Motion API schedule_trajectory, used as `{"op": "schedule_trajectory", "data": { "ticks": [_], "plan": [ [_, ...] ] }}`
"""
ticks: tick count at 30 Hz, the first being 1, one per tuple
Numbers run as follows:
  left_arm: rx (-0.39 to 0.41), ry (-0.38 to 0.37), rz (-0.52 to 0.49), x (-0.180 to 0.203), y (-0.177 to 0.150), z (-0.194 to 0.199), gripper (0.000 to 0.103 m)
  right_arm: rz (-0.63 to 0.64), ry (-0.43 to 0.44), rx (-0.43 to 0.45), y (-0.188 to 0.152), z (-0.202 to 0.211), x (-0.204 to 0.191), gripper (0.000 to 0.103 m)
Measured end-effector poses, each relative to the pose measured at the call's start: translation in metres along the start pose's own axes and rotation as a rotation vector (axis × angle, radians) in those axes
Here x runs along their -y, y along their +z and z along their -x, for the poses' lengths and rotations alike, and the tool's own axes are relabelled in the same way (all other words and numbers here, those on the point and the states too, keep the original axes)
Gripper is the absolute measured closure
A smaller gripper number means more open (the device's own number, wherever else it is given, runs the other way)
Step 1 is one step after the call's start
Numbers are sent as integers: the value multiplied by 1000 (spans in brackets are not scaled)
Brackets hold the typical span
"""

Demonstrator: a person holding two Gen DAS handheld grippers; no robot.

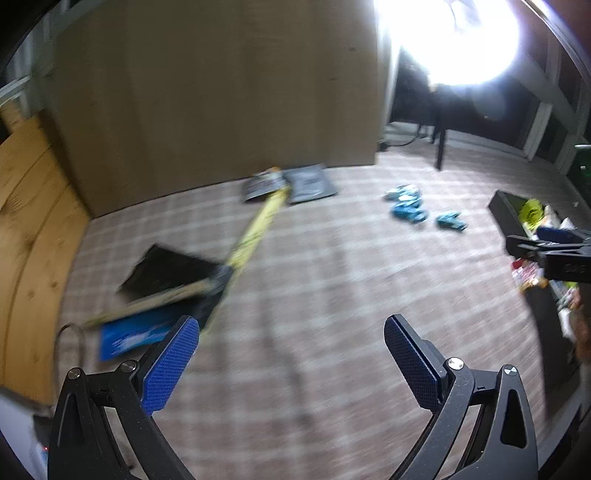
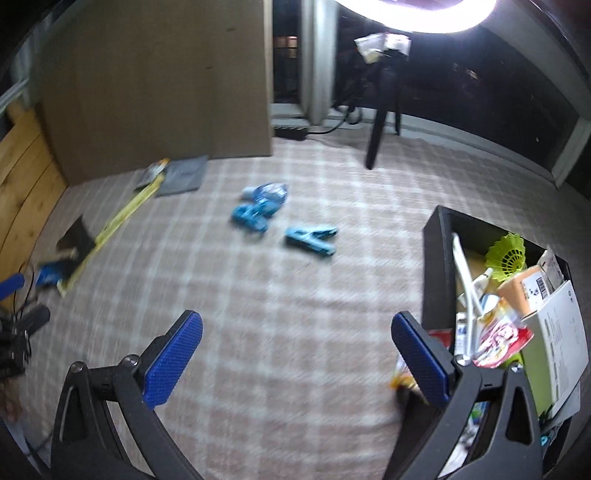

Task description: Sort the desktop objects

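Observation:
My left gripper (image 1: 291, 354) is open and empty above the checked cloth. Ahead and left of it lie a long yellow ruler (image 1: 255, 229), a black sheet (image 1: 166, 273) and a blue packet (image 1: 129, 336). My right gripper (image 2: 297, 354) is open and empty, next to a black box (image 2: 436, 258) full of items at the right. Blue clips (image 2: 310, 240) and a blue bundle (image 2: 258, 206) lie mid-cloth ahead of it; they also show in the left wrist view (image 1: 406, 206). The right gripper shows at the right edge of the left wrist view (image 1: 554, 254).
A grey booklet (image 1: 310, 182) and a printed card (image 1: 260, 184) lie by a large cardboard panel (image 1: 221, 81). Wooden boards (image 1: 26, 221) stand at the left. A tripod leg (image 2: 375, 140) and a bright ring light (image 2: 417, 11) are at the back. Cables (image 2: 22, 314) lie at the left.

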State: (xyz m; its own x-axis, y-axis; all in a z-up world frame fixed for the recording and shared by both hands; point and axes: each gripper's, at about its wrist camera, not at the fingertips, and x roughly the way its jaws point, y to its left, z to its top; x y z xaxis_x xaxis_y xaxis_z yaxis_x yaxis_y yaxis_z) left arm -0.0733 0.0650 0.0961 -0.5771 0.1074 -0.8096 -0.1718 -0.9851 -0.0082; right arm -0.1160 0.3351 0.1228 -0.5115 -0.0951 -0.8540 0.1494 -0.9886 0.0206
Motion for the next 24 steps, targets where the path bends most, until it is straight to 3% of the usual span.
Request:
{"op": "schedule_trajectory", "data": {
  "ticks": [5,12,17,24],
  "plan": [
    [23,-33,-43,44,25,-19,2,-17,-36,-14,11,-19,12,0],
    [13,-75,-114,89,59,-68,2,-102,-2,-35,23,-54,28,0],
    [-7,-104,-151,104,76,-103,3,-99,-37,-29,32,-72,32,3],
    [-29,-150,-203,110,90,-140,6,-183,-4,-41,41,-92,57,7]
  ]
}}
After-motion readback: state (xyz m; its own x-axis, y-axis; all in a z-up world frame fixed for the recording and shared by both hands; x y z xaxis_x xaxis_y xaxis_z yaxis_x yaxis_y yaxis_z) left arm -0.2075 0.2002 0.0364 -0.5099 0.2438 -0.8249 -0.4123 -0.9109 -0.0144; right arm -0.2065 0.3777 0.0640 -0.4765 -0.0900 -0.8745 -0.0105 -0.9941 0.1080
